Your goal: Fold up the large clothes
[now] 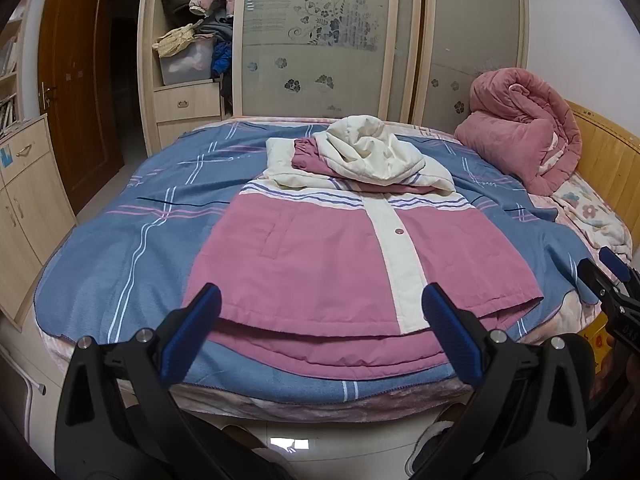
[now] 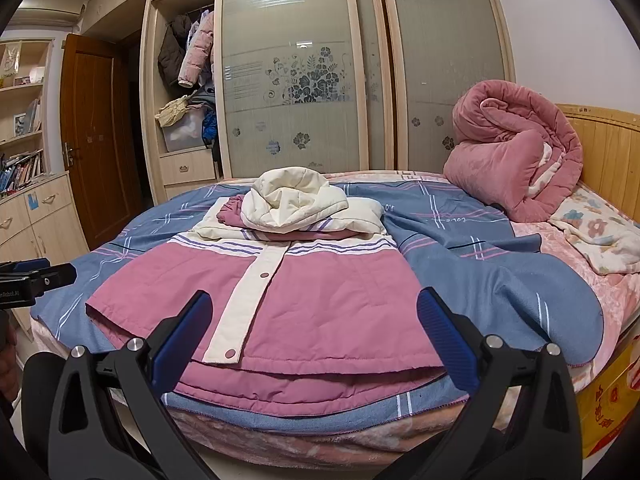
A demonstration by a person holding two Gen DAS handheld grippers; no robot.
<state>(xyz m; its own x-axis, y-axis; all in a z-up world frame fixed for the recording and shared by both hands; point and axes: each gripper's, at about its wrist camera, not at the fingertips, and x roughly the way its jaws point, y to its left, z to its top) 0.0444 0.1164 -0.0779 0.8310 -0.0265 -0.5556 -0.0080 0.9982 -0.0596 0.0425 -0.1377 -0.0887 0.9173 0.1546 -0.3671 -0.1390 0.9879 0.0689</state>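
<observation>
A pink and cream jacket [image 1: 320, 256] lies flat on the bed, front side up, with its bottom hem at the near edge. Its cream hood [image 1: 368, 152] is bunched up on top at the far end, and the sleeves are folded in under the hood. A cream strip with round snaps runs down the middle of the jacket.

The jacket rests on a blue striped sheet [image 1: 120, 248] that covers most of the bed. A rolled-up pink quilt [image 1: 524, 136] sits at the far right, next to the wooden headboard [image 1: 608, 160]. Behind the bed stands a wardrobe [image 1: 316, 40] with frosted flower doors, and coats hang in its open part on the left.

The left gripper [image 1: 322, 324] is spread wide apart and holds nothing. It hangs just near the hem, not touching the jacket. The right gripper [image 2: 314, 328] is also spread wide and holds nothing, near the hem on the right half of the jacket.
</observation>
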